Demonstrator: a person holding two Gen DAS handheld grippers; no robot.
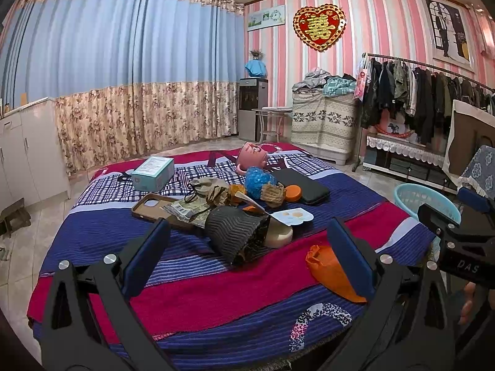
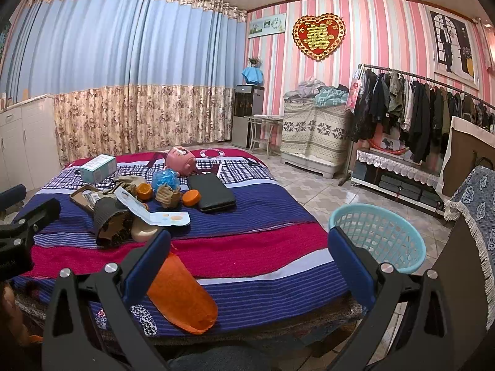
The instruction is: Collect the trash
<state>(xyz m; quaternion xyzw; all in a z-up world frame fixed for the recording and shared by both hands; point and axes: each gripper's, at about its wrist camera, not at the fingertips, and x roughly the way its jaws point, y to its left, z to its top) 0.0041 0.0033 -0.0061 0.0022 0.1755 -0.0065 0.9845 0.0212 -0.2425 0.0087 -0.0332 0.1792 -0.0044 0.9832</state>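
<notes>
Both empty: left gripper (image 1: pixel 247 256) and right gripper (image 2: pixel 249 262) spread wide. Nearest, orange wrapper (image 2: pixel 182 293) on the bed (image 2: pixel 247 241); farther, litter pile (image 1: pixel 235 210). Teal basket (image 2: pixel 377 235) apparently empty; collecting seemingly unstarted.

Left gripper (image 1: pixel 247 247): two black angular arms, each ending in a finger (image 1: pixel 145 256) faced with a flat dark-blue pad; a round silver screw head sits at each arm joint, four in all, and triangular cut-outs pierce the outer arms. Right gripper (image 2: pixel 249 258): identical build, with black frame, blue-padded fingers (image 2: pixel 147 261), four silver screws and triangular openings. In the left wrist view its black body shows side-on at the right edge, with small silver screws and pale embossed letters reading "DAS". A bare hand (image 1: pixel 468 303) appears below that body; dark blue denim-like fabric lies at the bottom of the right wrist view
</notes>
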